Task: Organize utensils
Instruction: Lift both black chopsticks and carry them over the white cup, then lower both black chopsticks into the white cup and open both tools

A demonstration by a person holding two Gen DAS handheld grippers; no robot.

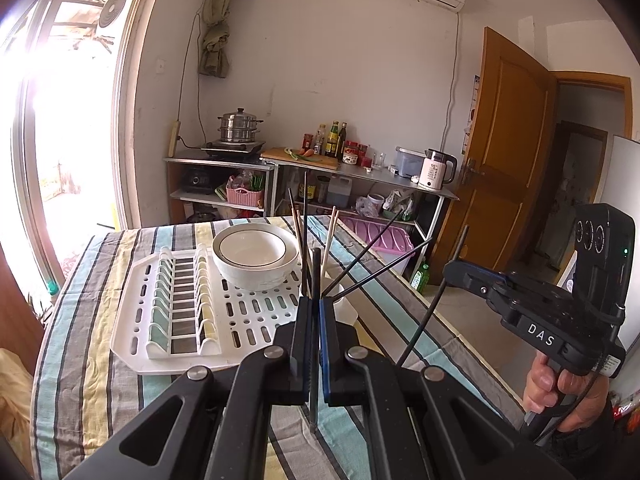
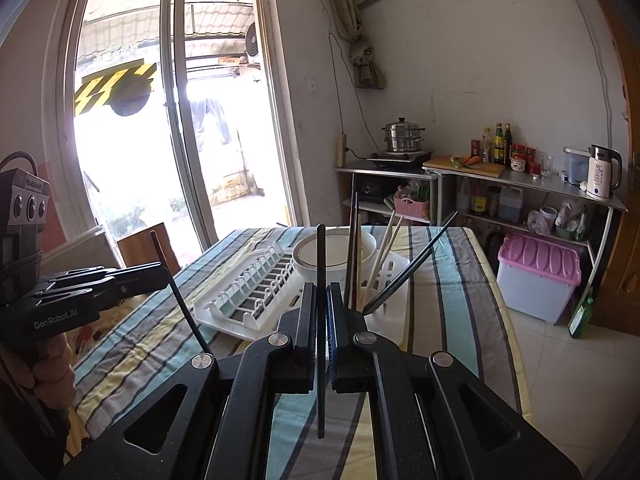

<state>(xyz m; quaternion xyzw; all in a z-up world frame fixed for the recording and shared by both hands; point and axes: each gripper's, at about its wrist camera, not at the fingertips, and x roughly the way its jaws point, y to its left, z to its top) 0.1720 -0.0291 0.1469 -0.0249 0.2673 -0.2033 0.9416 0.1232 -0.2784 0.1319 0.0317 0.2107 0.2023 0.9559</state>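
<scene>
My left gripper is shut on a dark chopstick, held upright above the table near the white utensil cup. My right gripper is shut on another dark chopstick, also upright. The cup stands at the corner of the white dish rack and holds several chopsticks, dark and pale. Stacked white bowls sit on the rack. Each gripper shows in the other's view, the right and the left, each with its chopstick.
The table has a striped cloth. Behind it stand metal shelves with a steamer pot, bottles, a cutting board and a kettle. A pink-lidded bin sits on the floor. A glass door is at the left, a wooden door at the right.
</scene>
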